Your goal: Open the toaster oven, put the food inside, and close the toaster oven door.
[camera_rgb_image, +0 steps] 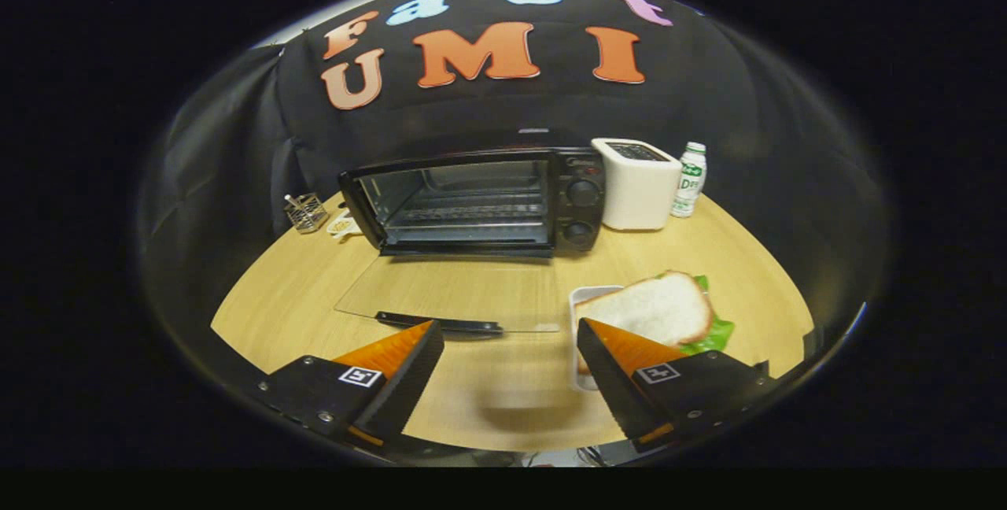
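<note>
Hovering with gripper [510,345] fingers spread wide and holding nothing above the table [267,297], facing the toaster oven [472,199] with door [452,293] folded down, and preparing to approach squarely the sandwich [657,309], apparently in a tray [578,297], beside the right finger.

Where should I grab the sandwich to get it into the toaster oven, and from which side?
Grip the sandwich across its flat thickness at the near crust edge, coming in low from the gripper's side. It lies flat on a white tray, lettuce sticking out beyond, so pinch bread top and bottom. The fingers are open, holding nothing.
</note>
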`<action>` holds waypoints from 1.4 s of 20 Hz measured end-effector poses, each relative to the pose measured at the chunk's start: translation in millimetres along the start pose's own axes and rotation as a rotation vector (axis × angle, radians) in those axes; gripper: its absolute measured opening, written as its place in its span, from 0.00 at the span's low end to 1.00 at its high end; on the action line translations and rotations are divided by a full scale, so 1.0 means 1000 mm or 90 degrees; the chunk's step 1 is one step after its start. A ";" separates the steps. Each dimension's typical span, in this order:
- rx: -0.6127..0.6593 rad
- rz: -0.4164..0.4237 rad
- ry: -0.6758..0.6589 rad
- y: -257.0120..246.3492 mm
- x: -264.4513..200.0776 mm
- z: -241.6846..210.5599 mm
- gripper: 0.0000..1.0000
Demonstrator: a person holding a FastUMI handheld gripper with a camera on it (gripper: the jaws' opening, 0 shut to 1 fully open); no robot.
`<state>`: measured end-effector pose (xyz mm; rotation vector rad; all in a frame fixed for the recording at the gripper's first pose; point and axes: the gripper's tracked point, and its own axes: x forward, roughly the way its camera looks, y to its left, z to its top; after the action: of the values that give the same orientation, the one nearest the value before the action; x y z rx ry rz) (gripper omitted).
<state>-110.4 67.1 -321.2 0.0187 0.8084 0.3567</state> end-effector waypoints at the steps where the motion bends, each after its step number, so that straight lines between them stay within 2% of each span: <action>1: -0.001 -0.004 0.010 -0.013 -0.006 0.000 1.00; 6: -0.007 -0.019 0.056 -0.070 -0.026 0.002 1.00; 10: -0.011 -0.004 0.099 -0.099 -0.027 0.004 1.00; 14: 0.014 0.030 0.164 -0.122 -0.007 0.001 1.00; 18: 0.082 0.089 0.222 -0.130 0.013 0.000 0.98; 22: 0.168 0.153 0.280 -0.129 0.033 0.001 0.82; 23: 0.183 0.164 0.293 -0.129 0.038 0.000 0.74; 26: 0.228 0.202 0.332 -0.121 0.051 -0.004 0.60; 27: 0.235 0.212 0.336 -0.118 0.050 -0.005 0.51; 28: 0.230 0.213 0.336 -0.119 0.053 -0.005 0.47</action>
<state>-44.3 -28.6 -380.1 0.4155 1.3921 0.5377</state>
